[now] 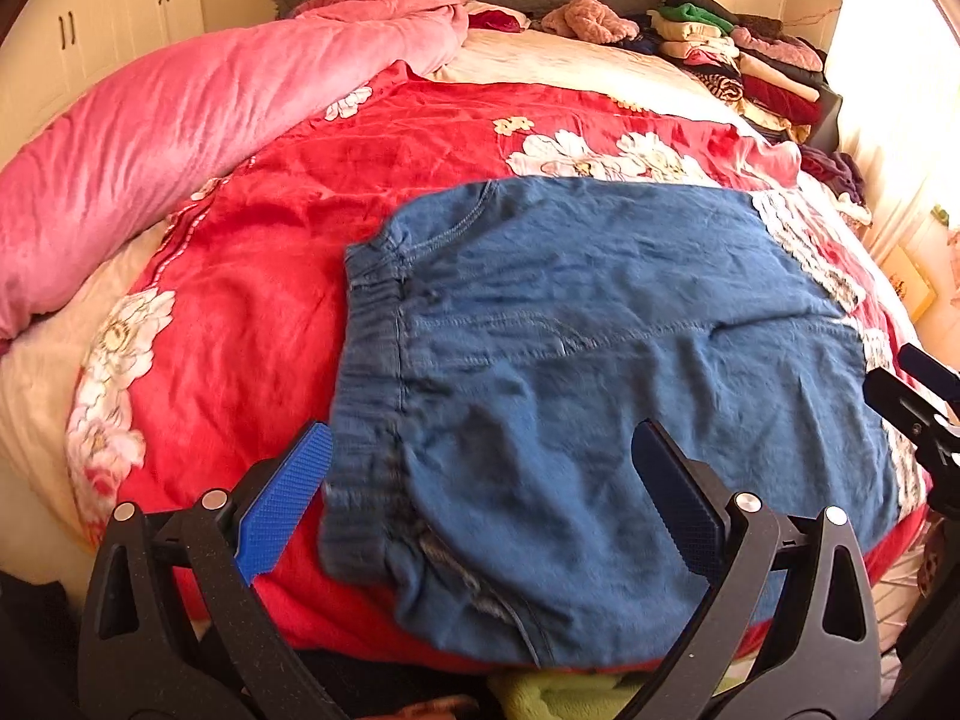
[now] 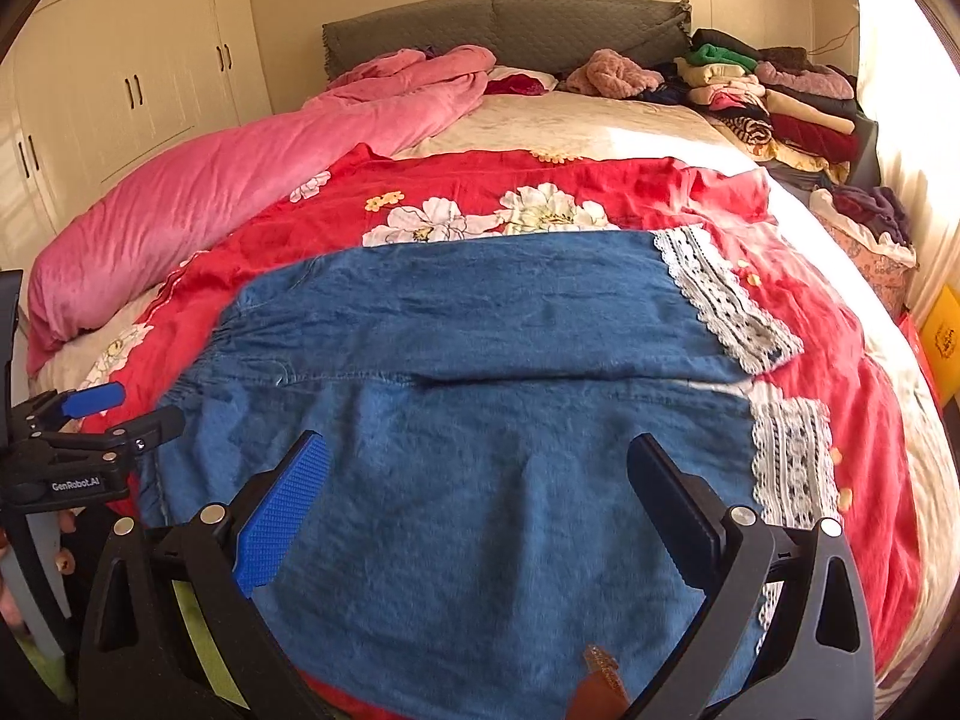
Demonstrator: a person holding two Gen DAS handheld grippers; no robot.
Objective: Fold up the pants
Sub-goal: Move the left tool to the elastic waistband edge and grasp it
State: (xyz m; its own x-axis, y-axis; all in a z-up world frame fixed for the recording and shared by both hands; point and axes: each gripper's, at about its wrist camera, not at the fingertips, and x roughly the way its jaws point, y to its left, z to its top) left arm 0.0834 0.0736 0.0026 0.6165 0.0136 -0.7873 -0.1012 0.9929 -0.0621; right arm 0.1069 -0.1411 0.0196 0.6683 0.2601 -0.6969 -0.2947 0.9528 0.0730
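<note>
Strong daylight is streaming in from the right, blowing out the curtain point(image 2: 900, 138) to white glare, while fisheye distortion is bending the bed point(image 2: 570, 120) edges and dark vignetting is ringing the corners.

The only legible text is "GenRobot.AI", printed in small pale letters on the black body of the left gripper point(image 2: 114, 414) where it enters the right wrist view from the left edge (the lettering sits on a flat black face below the jaw hinge, just above a grey handle). A yellow box point(image 2: 945, 330) at the far right of the same view carries a dark mark or drawing, but it is too small and blurred to read. The left wrist view shows the same kind of yellow item at its right edge, equally unreadable, and no other writing.
</note>
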